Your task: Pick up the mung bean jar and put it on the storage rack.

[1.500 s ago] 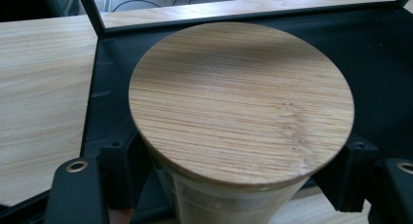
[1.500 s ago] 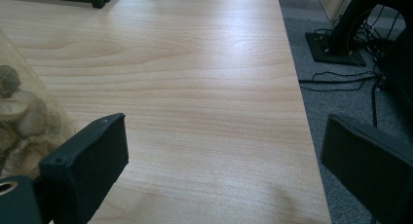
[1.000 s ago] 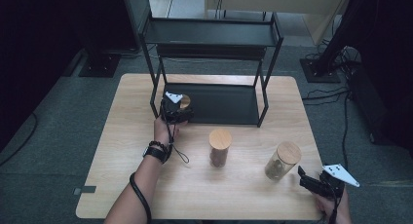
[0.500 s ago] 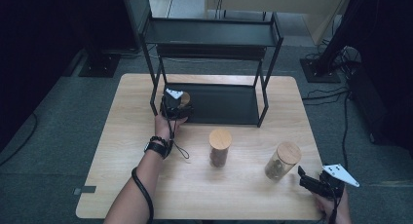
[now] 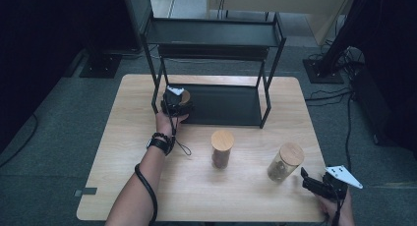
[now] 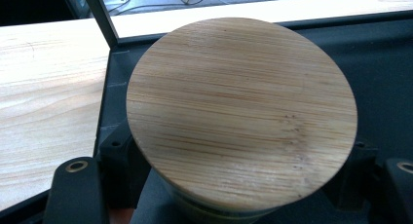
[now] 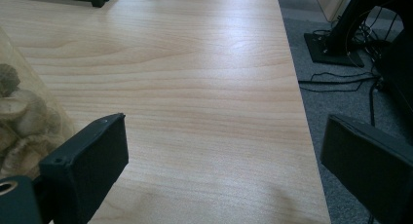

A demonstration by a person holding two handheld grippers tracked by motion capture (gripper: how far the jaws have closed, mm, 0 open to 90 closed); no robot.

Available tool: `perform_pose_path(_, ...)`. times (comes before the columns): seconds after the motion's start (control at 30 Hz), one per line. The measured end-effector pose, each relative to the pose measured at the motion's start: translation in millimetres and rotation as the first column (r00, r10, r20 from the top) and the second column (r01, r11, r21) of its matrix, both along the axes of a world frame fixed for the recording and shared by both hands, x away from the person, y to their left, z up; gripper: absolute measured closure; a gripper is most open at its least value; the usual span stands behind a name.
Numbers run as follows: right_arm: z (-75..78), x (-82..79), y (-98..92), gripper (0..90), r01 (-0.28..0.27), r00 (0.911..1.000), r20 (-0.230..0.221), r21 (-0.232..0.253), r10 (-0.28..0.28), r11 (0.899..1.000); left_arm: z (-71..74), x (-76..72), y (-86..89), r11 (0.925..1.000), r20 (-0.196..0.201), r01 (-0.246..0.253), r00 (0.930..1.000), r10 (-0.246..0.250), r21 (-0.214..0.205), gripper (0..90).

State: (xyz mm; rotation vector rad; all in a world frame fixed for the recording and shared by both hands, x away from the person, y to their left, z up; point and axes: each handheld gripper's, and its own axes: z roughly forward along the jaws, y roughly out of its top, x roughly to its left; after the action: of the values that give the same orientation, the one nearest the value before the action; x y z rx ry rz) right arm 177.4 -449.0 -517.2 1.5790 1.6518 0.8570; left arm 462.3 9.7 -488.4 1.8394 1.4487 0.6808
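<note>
- The left gripper [image 5: 175, 102] sits at the near left corner of the rack [image 5: 268, 96], on the far side of the table [image 5: 123, 152]. Its jaws pinch a jar [image 6: 242, 112] with a round wooden lid.
- In the left gripper view the lid lies between the two black jaws, over the dark bottom shelf [image 5: 226, 104] of the rack, close to the left post.
- A second jar [image 5: 222, 148] stands upright near the middle of the table, in front of the rack and apart from it. It has a wooden lid and dark contents.
- A third jar [image 5: 285, 161] stands to the right of the second one, tilted, with pale lumps inside.
- The right gripper [image 5: 314, 184] rests at the near right corner of the table, just right of the third jar. Its jaws are spread wide with nothing between them, and bare wood shows in the gap.
</note>
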Motion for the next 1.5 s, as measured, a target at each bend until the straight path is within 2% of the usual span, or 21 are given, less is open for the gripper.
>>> perform_pose_path(0.63, -0.1, 0.8, 0.4, 3.3, -0.015, 0.9999, -0.008, -0.004, 0.015, 1.0, 1.8, 17.4, -2.6, 0.9992, -0.019, -0.038, 0.9991, 0.039, 0.011, 25.4)
perform_pose_path(0.8, -0.2, 1.2, 0.9, 3.2, -0.019, 0.9997, -0.013, -0.005, 0.019, 1.0, 1.6, 12.3, -1.0, 0.9997, -0.009, -0.015, 0.9998, 0.015, -0.019, 22.7)
perform_pose_path(0.87, -0.2, 1.3, 1.0, 3.2, -0.02, 0.9997, -0.014, -0.006, 0.02, 1.0, 4.3, 9.1, 0.6, 0.9978, -0.003, -0.02, 0.9998, 0.02, -0.063, 21.0)
perform_pose_path(1.0, -0.3, 1.8, 1.6, 3.2, -0.02, 0.9996, -0.02, -0.013, 0.019, 1.0, 7.3, 2.4, -1.0, 0.9981, 0.007, -0.01, 0.9999, 0.011, -0.061, 16.4)
perform_pose_path(1.07, -0.4, 1.9, 2.0, 3.2, -0.022, 0.9995, -0.022, -0.016, 0.022, 1.0, 7.8, -1.8, -2.1, 0.9979, 0.005, 0.0, 1.0, 0.0, -0.065, 10.6)
perform_pose_path(1.27, -0.5, 2.2, 2.6, 3.2, -0.023, 0.9994, -0.026, -0.021, 0.023, 1.0, 8.1, -13.6, 0.1, 0.9977, 0.003, 0.011, 0.9999, -0.01, -0.067, 10.5)
perform_pose_path(1.3, -0.5, 2.2, 2.6, 3.2, -0.023, 0.9994, -0.026, -0.022, 0.022, 0.999, 8.1, -15.3, 0.7, 0.9973, -0.001, 0.021, 0.9998, -0.021, -0.07, 8.9)
perform_pose_path(1.33, -0.5, 2.2, 2.8, 3.2, -0.022, 0.9994, -0.025, -0.024, 0.022, 0.999, 8.2, -16.3, 0.7, 0.9969, -0.004, 0.031, 0.9995, -0.031, -0.072, 2.5)
perform_pose_path(1.5, -0.6, 2.1, 3.2, 3.2, -0.021, 0.9995, -0.023, -0.028, 0.02, 0.999, 10.8, -25.0, -0.3, 0.9971, 0.006, 0.046, 0.999, -0.045, -0.061, 1.3)
